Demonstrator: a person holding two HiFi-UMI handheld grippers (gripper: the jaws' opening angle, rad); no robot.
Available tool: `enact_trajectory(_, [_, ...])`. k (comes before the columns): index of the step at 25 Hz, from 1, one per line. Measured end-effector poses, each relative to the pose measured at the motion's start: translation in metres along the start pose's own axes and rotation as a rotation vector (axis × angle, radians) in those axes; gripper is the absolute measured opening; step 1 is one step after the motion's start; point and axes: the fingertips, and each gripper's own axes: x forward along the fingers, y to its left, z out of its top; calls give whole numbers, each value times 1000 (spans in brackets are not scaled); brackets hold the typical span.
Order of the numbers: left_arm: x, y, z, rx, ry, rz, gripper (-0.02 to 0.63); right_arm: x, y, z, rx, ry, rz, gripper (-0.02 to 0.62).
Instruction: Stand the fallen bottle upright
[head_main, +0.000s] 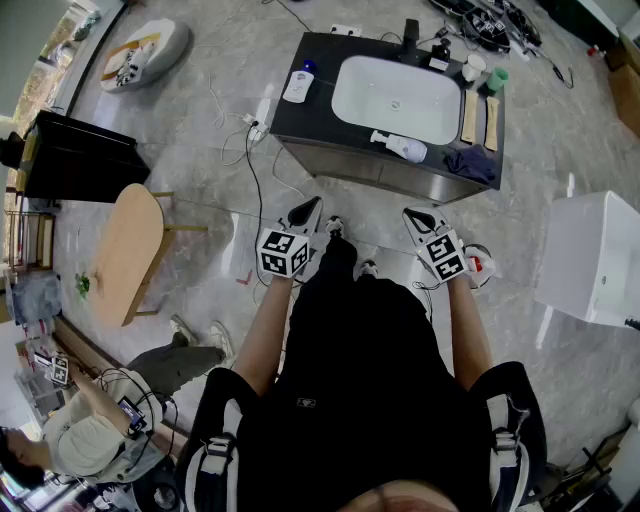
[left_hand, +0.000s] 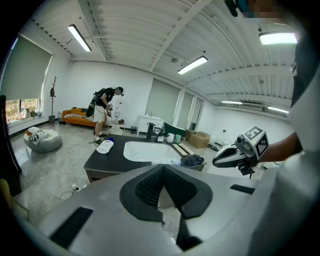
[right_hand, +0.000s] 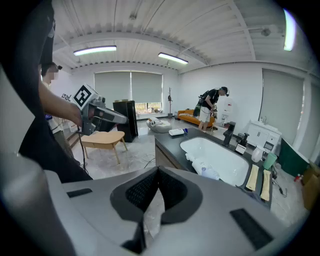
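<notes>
Head view: from above the person, steeply down, the dark worktop (head_main: 320, 115) well ahead. Left and right gripper views: low, near level, off its front edge — left facing its front-left corner, right obliquely across it. All three share the basin (head_main: 395, 98).

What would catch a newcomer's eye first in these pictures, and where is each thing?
The white basin set in a dark counter stands out at the top of the head view, with a white bottle lying on its side at the basin's near rim. Below, the left gripper and the right gripper, both shut and empty, point toward the counter. A wooden table stands at the left.
</notes>
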Motion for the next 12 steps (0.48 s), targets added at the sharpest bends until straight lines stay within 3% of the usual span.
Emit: enact_trajectory(12, [34,41,11,3,46,-26,14,41,-28,14,37,40,-29,60])
